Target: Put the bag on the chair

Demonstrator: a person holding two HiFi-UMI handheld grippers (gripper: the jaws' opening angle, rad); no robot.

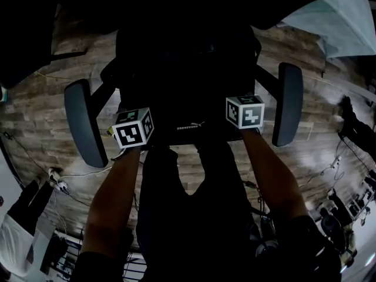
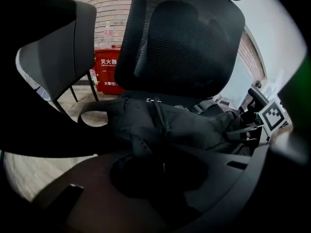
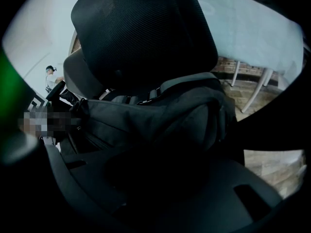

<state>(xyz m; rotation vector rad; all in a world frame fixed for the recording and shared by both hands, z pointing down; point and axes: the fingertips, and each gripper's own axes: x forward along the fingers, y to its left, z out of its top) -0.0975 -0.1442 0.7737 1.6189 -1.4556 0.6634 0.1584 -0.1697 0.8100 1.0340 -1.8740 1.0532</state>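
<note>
Left gripper [image 1: 134, 122], right gripper [image 1: 244, 107] — at the bag [image 2: 180, 125] on the chair [image 2: 189, 42].

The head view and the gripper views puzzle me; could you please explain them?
No robot here: a person holds a two-jaw tool in each hand, the left gripper and the right gripper; the marked cubes belong to them. The head view looks down from the person's head over both forearms at a black chair on a wood floor. The two gripper views ride on the grippers and look along their jaws. They show a dark bag lying on the chair's seat, before the backrest. Both grippers are at the bag's near edge; the pictures are too dark to tell whether they grip it.
</note>
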